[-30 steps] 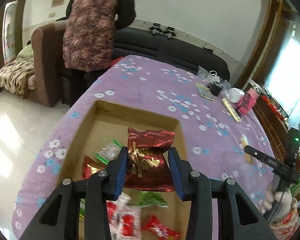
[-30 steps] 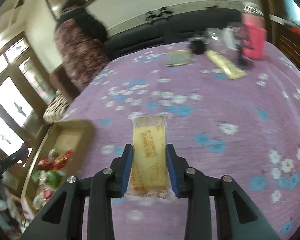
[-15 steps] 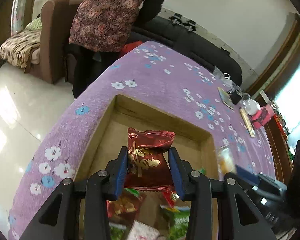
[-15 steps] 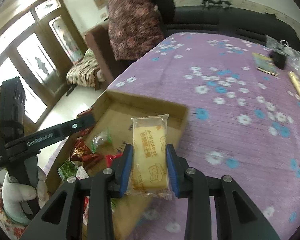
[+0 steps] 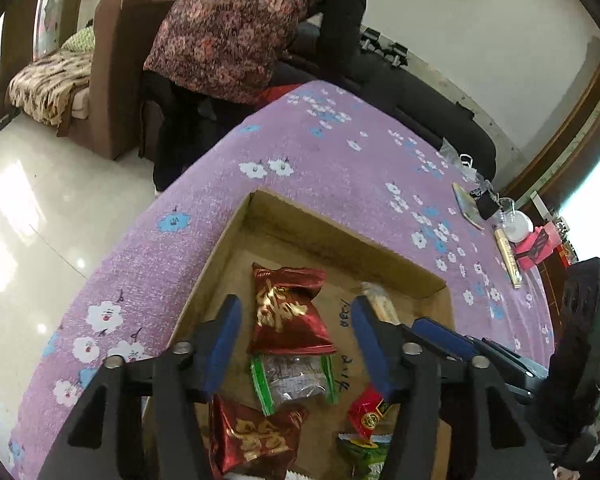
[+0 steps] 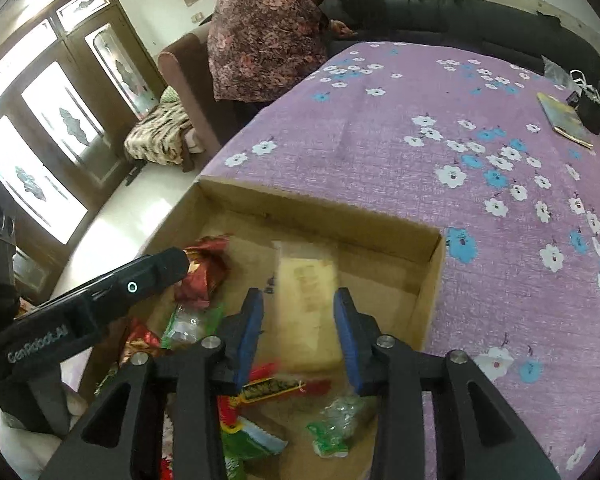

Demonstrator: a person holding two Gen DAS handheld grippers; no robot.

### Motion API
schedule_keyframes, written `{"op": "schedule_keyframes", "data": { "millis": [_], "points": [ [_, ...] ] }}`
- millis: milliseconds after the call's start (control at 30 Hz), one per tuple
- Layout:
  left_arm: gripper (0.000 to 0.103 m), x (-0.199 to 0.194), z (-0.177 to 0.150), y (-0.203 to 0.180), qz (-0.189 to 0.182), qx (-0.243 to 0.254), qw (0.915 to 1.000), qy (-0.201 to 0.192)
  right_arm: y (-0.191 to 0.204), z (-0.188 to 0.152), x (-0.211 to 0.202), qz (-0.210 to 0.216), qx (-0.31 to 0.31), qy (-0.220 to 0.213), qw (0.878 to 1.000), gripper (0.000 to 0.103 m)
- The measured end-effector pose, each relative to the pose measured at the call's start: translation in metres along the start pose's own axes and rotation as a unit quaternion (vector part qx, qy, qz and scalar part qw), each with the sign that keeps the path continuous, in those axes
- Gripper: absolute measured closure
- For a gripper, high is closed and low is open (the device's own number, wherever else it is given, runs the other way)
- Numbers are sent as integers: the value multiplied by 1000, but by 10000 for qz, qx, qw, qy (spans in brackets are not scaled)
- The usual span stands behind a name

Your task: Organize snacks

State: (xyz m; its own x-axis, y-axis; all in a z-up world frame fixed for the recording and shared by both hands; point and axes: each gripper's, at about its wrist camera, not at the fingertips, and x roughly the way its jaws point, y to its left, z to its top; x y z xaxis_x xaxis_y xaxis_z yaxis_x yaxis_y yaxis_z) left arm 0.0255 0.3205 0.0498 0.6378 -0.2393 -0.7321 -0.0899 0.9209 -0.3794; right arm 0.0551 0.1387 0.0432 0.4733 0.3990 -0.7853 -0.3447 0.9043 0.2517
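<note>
Cardboard box point(image 5: 332, 236) on the purple flowered cloth point(image 5: 204, 216): your left gripper point(image 5: 296, 344) is opening, pads clear of the red snack packet point(image 5: 288, 312) lying inside. Your right gripper point(image 6: 298, 336) is opening around the blurred yellow biscuit pack point(image 6: 308, 300) over the box's far right corner.

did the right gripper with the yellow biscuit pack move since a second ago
Yes. The right gripper went from over the purple tablecloth leftward to above the cardboard box; its jaws are opening around the yellow biscuit pack.
</note>
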Motion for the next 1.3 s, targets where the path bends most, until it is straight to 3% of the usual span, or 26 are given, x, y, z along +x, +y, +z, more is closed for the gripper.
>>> {"op": "schedule_keyframes", "data": {
  "millis": [133,233,367,467,567,700,867,1033,1067,1300],
  "points": [
    [40,-35,-12,-8,-35,103,9993,-367,-1,-9,-30,241,-56,-254,9994,64],
    [30,-79,-29,-16,85,304,9966,-758,-3,-20,-54,326,-161,-480,9982,59],
    [14,-138,-53,-33,484,513,9865,-1477,-6,-41,-81,276,-290,-727,9966,58],
    [4,-161,-65,-53,565,594,9785,-1890,-15,-57,-94,170,-263,-747,9967,53],
    [1,-169,-78,-81,342,803,9746,-2064,-38,-79,-113,-9,-40,-787,9969,50],
    [1,-145,-94,-119,-379,1019,9804,-1641,-97,-110,-142,-736,505,-788,9929,45],
    [1,-86,-115,-169,-737,1284,9856,-813,-173,-139,-152,-1727,1039,-469,9784,45],
    [1,-41,-140,-203,-549,1602,9850,-325,-214,-143,-139,-2288,1128,-252,9666,44],
    [1,-30,-144,-209,-528,1663,9845,-184,-214,-142,-139,-2380,1087,-378,9644,42],
    [1,9,-152,-224,-45,1766,9843,8,-222,-133,-134,-2388,1075,-410,9642,31]
  ]
}}
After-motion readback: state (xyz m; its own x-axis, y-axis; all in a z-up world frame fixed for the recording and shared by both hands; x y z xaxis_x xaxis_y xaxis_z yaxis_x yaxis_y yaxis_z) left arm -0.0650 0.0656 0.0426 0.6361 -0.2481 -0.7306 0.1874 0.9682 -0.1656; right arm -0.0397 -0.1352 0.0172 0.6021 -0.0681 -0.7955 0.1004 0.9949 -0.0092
